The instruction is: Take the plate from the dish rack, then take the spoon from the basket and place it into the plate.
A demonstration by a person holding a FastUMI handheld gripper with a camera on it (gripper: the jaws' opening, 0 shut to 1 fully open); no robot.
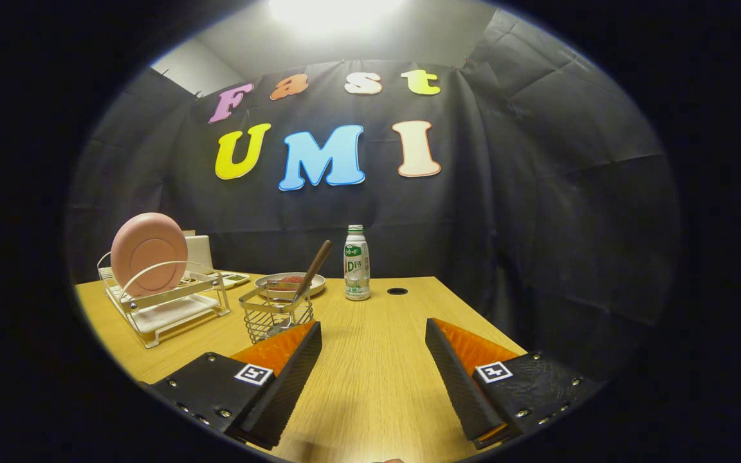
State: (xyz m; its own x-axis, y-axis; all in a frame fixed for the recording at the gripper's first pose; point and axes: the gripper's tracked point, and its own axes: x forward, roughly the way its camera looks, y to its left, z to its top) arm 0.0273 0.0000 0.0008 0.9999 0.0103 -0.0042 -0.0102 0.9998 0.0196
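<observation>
Left of wire basket (275,315): pink plate (149,253) upright in dish rack (163,302). Gripper (374,341) spread wide, empty. Approach rim edge-on, pinch firmly, lift straight up clear of rack wires.

Tool (374,334) level, fingers spread wide, empty

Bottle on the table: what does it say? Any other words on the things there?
Bottle: label print too small and blurred to read.
Gripper, open over the table: square pattern tags, no words.
Plate, dish rack, basket: no writing.
</observation>
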